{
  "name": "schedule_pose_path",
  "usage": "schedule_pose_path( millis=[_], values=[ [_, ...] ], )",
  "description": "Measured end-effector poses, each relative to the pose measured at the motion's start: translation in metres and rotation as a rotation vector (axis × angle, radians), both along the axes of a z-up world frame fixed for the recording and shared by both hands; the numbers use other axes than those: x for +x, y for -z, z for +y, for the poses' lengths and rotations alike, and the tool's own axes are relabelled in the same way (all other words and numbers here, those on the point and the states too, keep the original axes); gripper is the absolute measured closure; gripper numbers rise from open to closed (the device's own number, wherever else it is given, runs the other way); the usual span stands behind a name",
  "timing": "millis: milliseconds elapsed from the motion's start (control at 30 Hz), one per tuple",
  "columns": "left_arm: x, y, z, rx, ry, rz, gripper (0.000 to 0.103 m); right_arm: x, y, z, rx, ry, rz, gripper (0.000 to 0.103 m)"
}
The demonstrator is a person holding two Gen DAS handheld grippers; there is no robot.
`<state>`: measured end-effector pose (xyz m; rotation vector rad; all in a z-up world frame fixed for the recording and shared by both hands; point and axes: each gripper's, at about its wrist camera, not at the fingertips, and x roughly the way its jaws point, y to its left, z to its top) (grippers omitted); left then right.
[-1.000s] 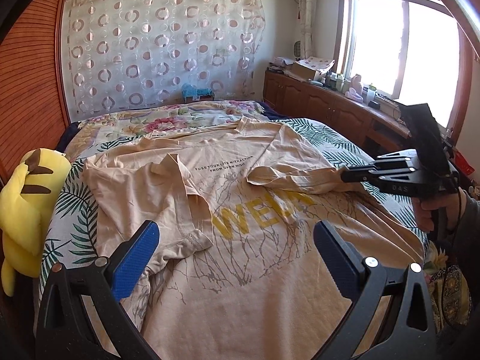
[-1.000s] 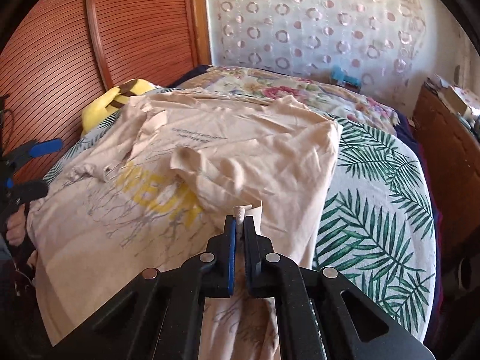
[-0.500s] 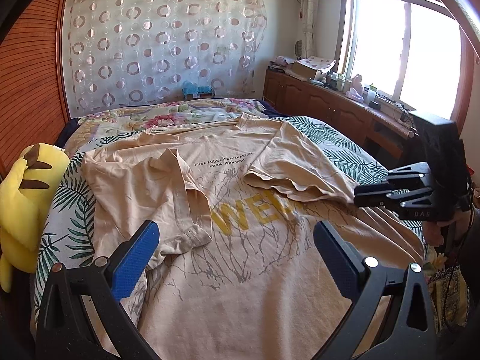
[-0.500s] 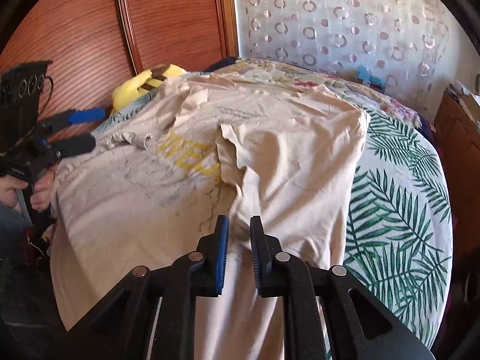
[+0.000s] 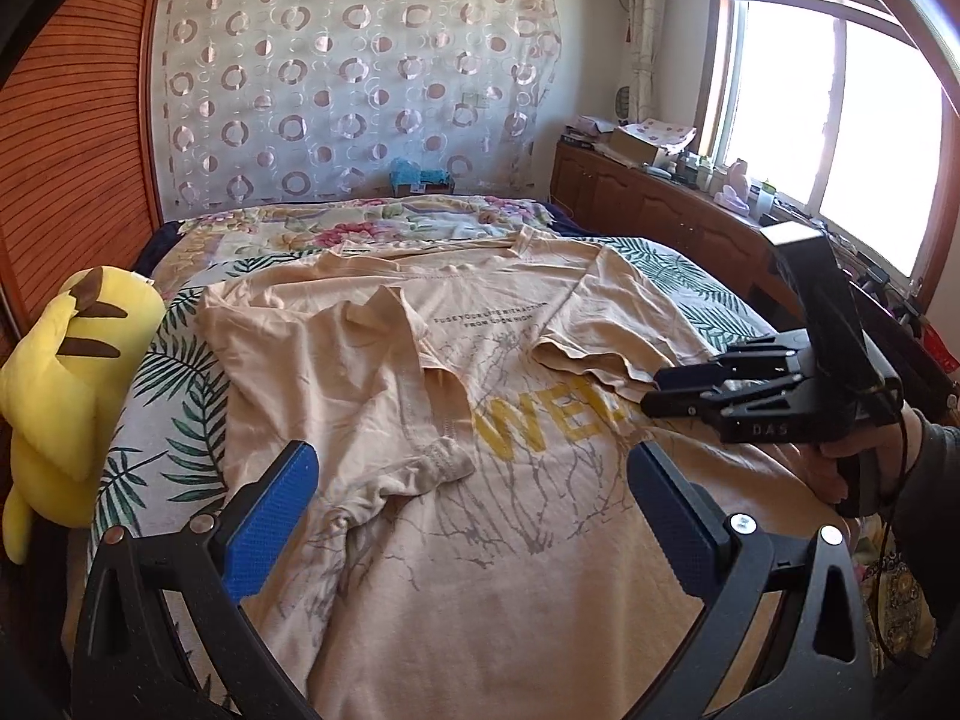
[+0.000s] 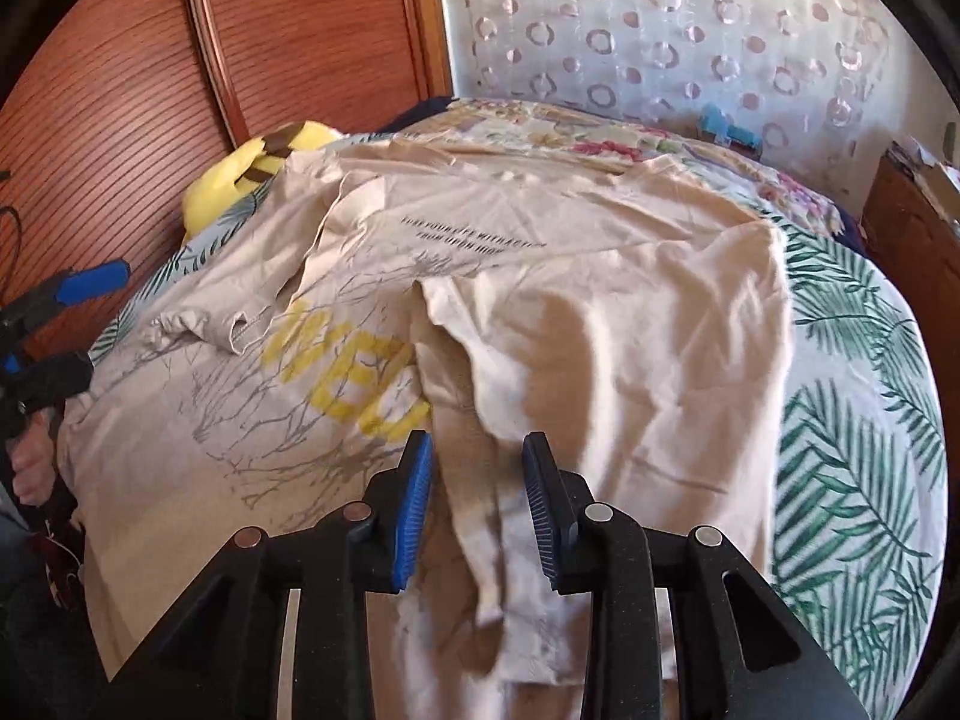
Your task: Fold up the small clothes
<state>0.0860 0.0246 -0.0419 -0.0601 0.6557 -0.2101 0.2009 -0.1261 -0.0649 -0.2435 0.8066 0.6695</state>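
Sleeves folded inward, the beige cotton T-shirt with yellow lettering [image 5: 480,480] lay across the palm-leaf-print bed [image 6: 852,420] as the right tongs [image 6: 477,501], clenched on the sleeve a second earlier, stood released, and the left tongs [image 5: 474,516] gaped empty.

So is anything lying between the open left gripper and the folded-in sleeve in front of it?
Nothing visible does. The left gripper is open over bare shirt, and the sleeve lies just ahead. The yellow plush sits off at the bed's edge.
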Motion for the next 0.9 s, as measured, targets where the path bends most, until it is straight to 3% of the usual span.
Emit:
schedule_pose_path(
  millis=[233,433,567,767,900],
  values=[
    [0.003,-0.001,0.027,0.006,-0.053,-0.002,0.000,-0.002,-0.003,0.008,0.018,-0.059,-0.005,0.071],
    [0.027,-0.004,0.053,0.072,-0.088,0.009,0.000,0.011,-0.011,-0.009,-0.003,0.023,-0.069,0.070],
    [0.051,-0.003,0.077,0.070,-0.091,0.046,0.001,0.031,-0.015,-0.021,-0.008,0.097,-0.095,0.045],
    [0.096,0.010,0.116,0.017,-0.132,0.134,0.017,0.068,-0.018,-0.036,-0.037,0.186,-0.099,0.042],
    [0.125,0.022,0.128,0.027,-0.142,0.185,0.031,0.095,-0.015,-0.042,-0.047,0.223,-0.093,0.042]
  ],
)
